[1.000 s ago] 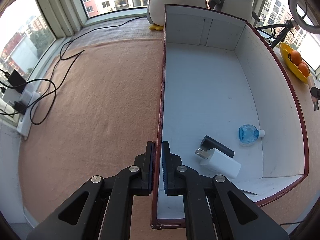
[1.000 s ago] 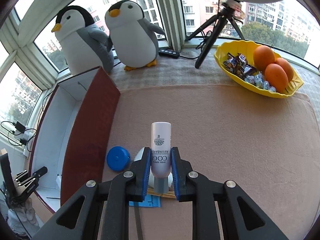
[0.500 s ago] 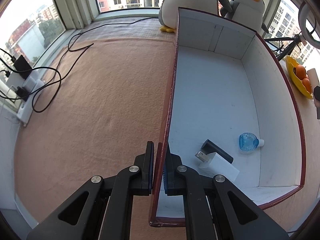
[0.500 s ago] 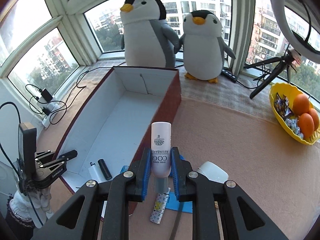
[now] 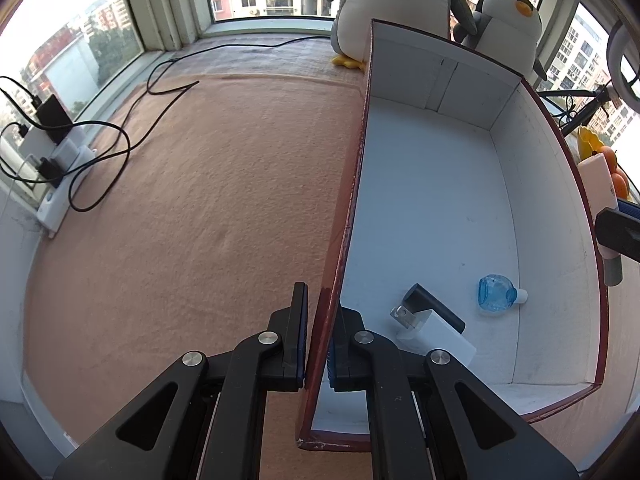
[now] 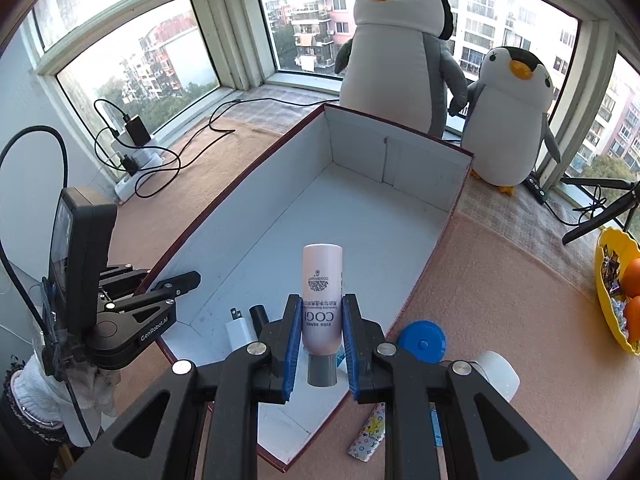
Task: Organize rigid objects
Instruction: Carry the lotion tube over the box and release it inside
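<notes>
The left gripper [image 5: 318, 336] is pinching the box [image 5: 552, 184] wall; the right gripper [image 6: 320, 344] is gripping a pink tube [image 6: 322, 300] over the box's near end.

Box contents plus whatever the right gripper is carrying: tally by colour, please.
White: 1, charger plug
Black: 1, cylinder
Blue: 1, small bottle
Pink: 1, tube held in the right gripper, above the box
Total: 4
</notes>
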`<action>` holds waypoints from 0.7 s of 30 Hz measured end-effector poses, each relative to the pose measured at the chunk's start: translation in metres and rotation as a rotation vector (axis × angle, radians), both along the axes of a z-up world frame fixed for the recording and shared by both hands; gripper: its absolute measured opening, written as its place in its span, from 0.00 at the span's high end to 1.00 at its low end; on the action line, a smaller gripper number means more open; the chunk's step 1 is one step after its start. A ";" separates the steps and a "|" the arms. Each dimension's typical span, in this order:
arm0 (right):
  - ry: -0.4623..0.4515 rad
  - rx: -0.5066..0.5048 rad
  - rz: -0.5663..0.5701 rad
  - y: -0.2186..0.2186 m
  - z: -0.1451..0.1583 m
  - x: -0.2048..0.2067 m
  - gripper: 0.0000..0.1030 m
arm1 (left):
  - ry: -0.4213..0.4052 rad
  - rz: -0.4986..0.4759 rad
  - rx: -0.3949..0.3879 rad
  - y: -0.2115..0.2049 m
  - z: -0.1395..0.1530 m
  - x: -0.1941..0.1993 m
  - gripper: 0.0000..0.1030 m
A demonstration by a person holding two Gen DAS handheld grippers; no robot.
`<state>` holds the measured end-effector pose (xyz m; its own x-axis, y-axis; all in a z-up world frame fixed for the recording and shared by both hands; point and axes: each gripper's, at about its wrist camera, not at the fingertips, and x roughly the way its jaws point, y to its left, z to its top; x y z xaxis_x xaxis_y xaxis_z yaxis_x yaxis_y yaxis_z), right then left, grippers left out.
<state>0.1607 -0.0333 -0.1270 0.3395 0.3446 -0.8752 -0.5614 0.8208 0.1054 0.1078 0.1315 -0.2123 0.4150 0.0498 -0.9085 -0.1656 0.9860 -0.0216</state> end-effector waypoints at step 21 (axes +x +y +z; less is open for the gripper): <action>0.020 -0.001 0.009 0.004 -0.009 0.001 0.72 | 0.012 -0.013 0.016 -0.002 0.001 0.000 0.94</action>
<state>0.1612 -0.0288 -0.1363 0.3192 0.3461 -0.8822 -0.5662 0.8162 0.1154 0.1080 0.1291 -0.2114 0.4051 0.0593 -0.9124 -0.1533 0.9882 -0.0039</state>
